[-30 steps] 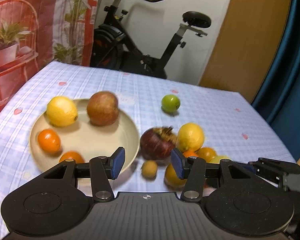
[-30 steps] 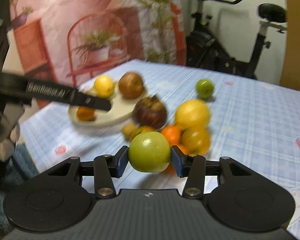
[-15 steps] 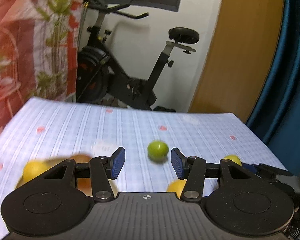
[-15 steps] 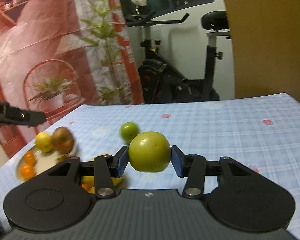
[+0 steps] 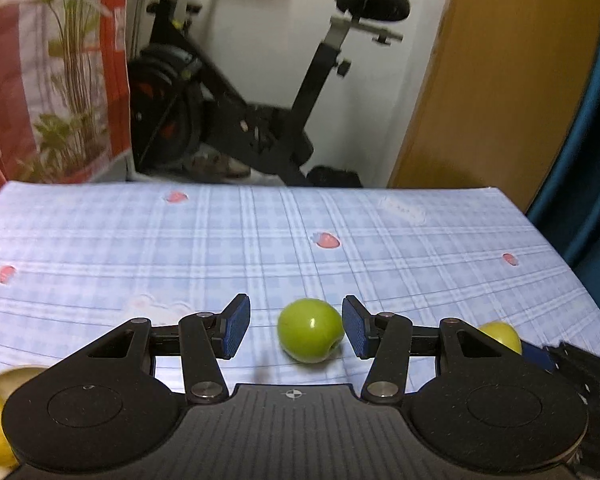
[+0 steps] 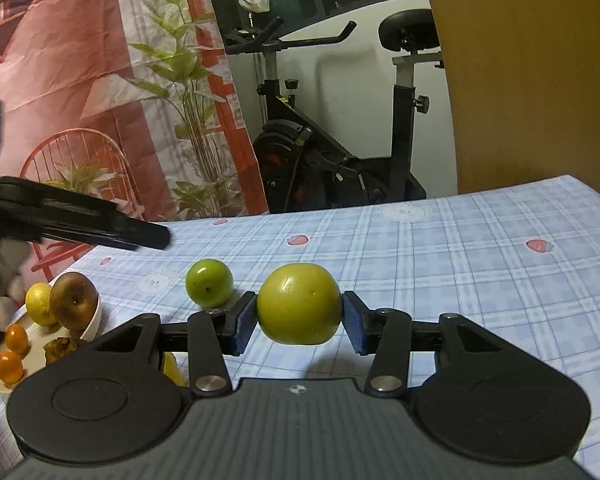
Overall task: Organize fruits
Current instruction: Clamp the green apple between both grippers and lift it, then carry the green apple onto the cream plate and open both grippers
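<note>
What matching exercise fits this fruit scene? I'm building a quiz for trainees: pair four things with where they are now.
Things:
1. larger green fruit
2. smaller green fruit
3. reddish-brown apple
4. left gripper

Places or states:
A. on the plate, beside a lemon
B. clamped between the right gripper pads
C. open, empty, a fruit lying beyond its fingertips
D. loose on the checked tablecloth

Pairs: 1-B, 2-D, 3-A, 4-C
</note>
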The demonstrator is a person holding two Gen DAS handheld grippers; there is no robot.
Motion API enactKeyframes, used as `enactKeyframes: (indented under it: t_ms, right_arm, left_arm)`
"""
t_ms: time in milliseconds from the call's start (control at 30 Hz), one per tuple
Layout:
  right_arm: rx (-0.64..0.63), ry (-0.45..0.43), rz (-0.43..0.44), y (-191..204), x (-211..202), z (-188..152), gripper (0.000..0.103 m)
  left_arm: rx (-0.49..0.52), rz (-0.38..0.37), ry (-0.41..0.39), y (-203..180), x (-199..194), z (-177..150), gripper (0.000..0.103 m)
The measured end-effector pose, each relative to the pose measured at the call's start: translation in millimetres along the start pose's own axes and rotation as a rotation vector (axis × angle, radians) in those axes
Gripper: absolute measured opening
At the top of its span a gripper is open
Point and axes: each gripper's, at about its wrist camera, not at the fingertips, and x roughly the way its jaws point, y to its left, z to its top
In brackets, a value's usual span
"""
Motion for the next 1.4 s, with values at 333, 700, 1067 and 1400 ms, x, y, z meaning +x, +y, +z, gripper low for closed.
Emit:
enactKeyframes:
  t_ms: [333, 700, 1067, 1400]
  right_arm:
    - [0.046, -0.002, 0.002, -6.3, -5.4, -5.7, 0.048]
    - [0.061, 0.01, 0.012, -5.3, -6.4, -7.3, 0.048]
    - [0.067, 0.016, 0.012, -4.8, -5.7, -7.8, 0.048]
    - [0.083, 0.03, 0.016, 0.0, -11.6, 2.7, 0.048]
  left_arm:
    - [-0.088, 0.015, 0.13, 0.8, 39.2, -1.2, 0.054]
    - [-0.14, -0.008, 0.192, 11.3, 46.8, -1.1, 0.051]
    - [-0.105, -0.018, 0.133, 7.7, 13.9, -3.3, 0.051]
    - [-0.082, -0.055, 0.087, 41.5, -67.9, -8.6, 0.051]
